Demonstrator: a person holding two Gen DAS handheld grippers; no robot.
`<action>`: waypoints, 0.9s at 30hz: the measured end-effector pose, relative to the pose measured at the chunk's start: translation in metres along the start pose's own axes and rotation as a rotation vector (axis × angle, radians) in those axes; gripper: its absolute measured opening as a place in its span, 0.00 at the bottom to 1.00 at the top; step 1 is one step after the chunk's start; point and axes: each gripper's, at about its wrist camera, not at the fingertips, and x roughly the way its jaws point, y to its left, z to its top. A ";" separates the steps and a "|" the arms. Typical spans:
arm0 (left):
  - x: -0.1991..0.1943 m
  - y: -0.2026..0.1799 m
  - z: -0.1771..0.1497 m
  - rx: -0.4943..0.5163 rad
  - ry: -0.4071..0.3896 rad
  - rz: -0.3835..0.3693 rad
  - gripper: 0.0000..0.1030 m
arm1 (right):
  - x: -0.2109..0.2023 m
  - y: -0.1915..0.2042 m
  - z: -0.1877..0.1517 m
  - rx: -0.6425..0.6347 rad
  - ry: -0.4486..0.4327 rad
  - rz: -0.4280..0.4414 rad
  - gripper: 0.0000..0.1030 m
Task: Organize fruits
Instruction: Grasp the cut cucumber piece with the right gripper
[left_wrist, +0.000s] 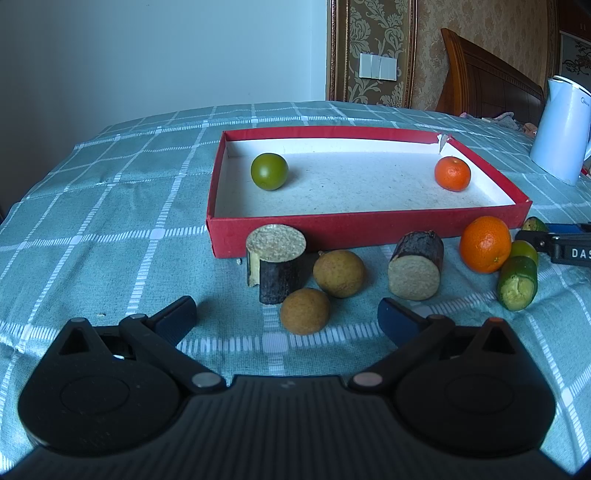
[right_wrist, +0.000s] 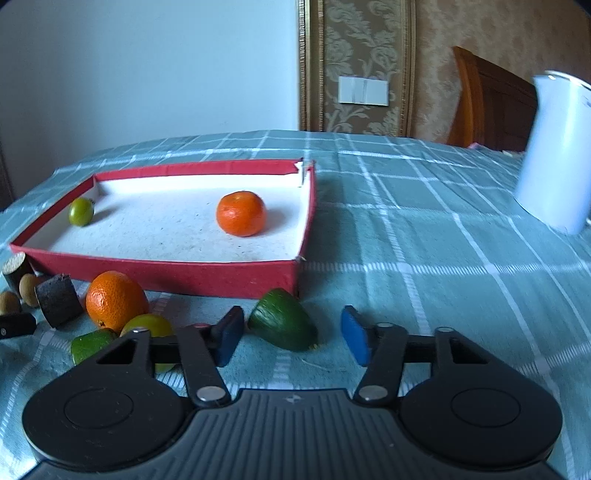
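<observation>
A red tray (left_wrist: 332, 229) with a white floor holds a green round fruit (left_wrist: 269, 171) at its left and a mandarin (left_wrist: 452, 173) at its right. In front of it lie two brown round fruits (left_wrist: 340, 273), two dark cane pieces (left_wrist: 277, 266), an orange (left_wrist: 485, 243) and a green cut piece (left_wrist: 517, 282). My left gripper (left_wrist: 288, 314) is open, with the nearer brown fruit (left_wrist: 304, 311) between its fingers, untouched. My right gripper (right_wrist: 291, 336) is open around a green wedge-shaped fruit (right_wrist: 282, 325) by the tray's (right_wrist: 184, 277) near right corner; its right pad stands clear of the wedge.
A white kettle (right_wrist: 554, 155) stands at the far right on the checked tablecloth (right_wrist: 424, 240). The orange (right_wrist: 116, 301) and small green fruits crowd the right gripper's left side. A wooden headboard and papered wall are behind the table.
</observation>
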 end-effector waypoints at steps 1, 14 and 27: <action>0.000 -0.001 0.000 0.000 0.000 0.000 1.00 | 0.001 0.001 0.001 -0.007 0.000 0.004 0.52; 0.000 -0.001 0.000 0.000 0.000 0.000 1.00 | 0.002 0.001 0.002 0.015 -0.015 0.020 0.36; 0.000 0.000 0.000 0.000 0.000 0.000 1.00 | -0.027 0.016 0.026 -0.057 -0.138 0.011 0.36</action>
